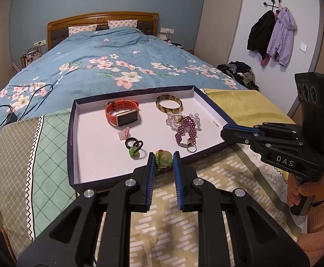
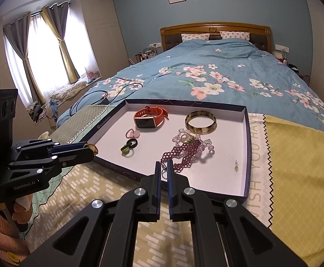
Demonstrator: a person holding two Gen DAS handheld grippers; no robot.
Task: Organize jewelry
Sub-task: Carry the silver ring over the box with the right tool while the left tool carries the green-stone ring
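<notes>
The left gripper (image 1: 164,159) has its jaws clamped on a green and amber carved pendant (image 1: 163,157), which sits between the blue pads right at the near edge of the tray (image 1: 73,138). The right gripper (image 2: 164,170) has its jaws pressed nearly together on a small silver ring (image 2: 164,171), just inside the tray's near edge. That ring sits at the near end of a purple beaded bracelet (image 2: 180,153), which lies on the tray floor tangled with clear flower beads (image 2: 203,143). Farther in from the near edge lie a green ring (image 1: 133,151) touching two dark rings (image 1: 134,143), then a pink charm (image 1: 124,133). Nearest the tray's far wall rest an orange watch (image 1: 123,115) and a horn-coloured bangle (image 1: 169,104). The tray rests on a patterned cloth (image 1: 206,200) covering the foot of the bed (image 1: 117,55).
</notes>
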